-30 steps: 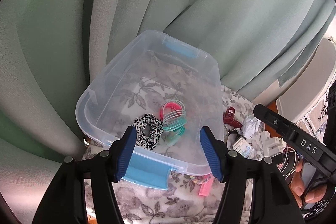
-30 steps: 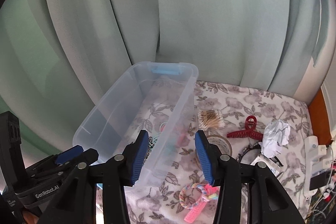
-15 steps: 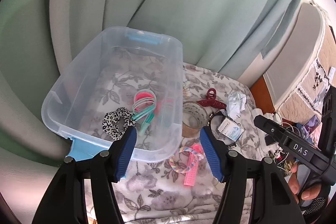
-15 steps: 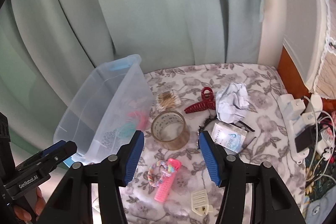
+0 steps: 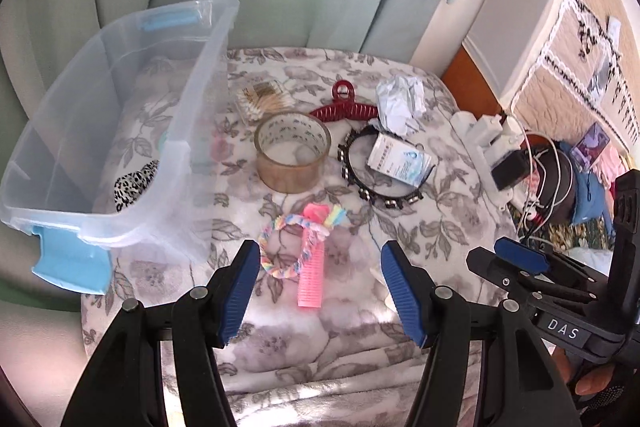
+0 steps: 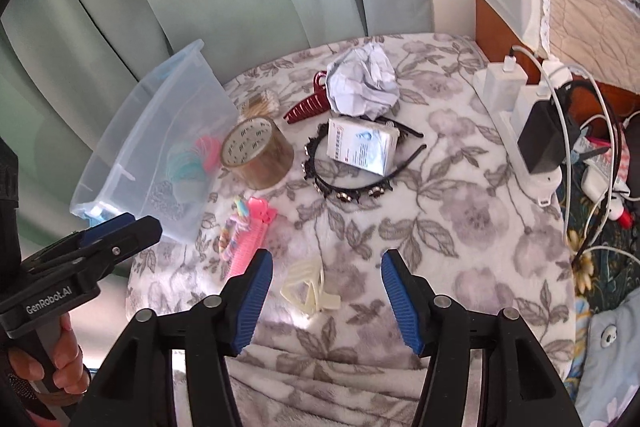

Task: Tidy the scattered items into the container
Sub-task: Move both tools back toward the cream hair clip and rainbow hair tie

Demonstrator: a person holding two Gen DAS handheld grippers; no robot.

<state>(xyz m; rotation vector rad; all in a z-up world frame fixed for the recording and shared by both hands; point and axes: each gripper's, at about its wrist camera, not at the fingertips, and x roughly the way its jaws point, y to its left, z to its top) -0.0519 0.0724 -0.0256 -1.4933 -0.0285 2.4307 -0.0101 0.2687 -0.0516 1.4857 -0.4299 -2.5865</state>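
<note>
The left gripper [image 5: 320,285] is hanging over the flowered blanket [image 5: 420,227] with its jaws standing apart and nothing between them; below the gap are lying a pink comb [image 5: 311,267] and a rainbow braided hair tie [image 5: 288,243], the tie draped across the comb. The right gripper [image 6: 327,291] is hovering with its jaws having just been opening, now wide and gripping nothing (a cream hair claw [image 6: 306,287] is lying on the blanket beneath the gap, untouched). The clear plastic container [image 5: 192,131] is sitting at the left of the blanket, holding a leopard scrunchie [image 5: 134,183] and, seen through its wall from the right wrist, pink and teal hair bands [image 6: 194,157]. Just beside it a roll of brown tape [image 5: 292,155] is standing on end, with cotton swabs [image 5: 262,99] behind. Further right are lying a dark red claw clip [image 5: 344,109], crumpled paper [image 5: 400,101], and a small box [image 5: 400,161] resting on a studded headband [image 5: 360,183]
</note>
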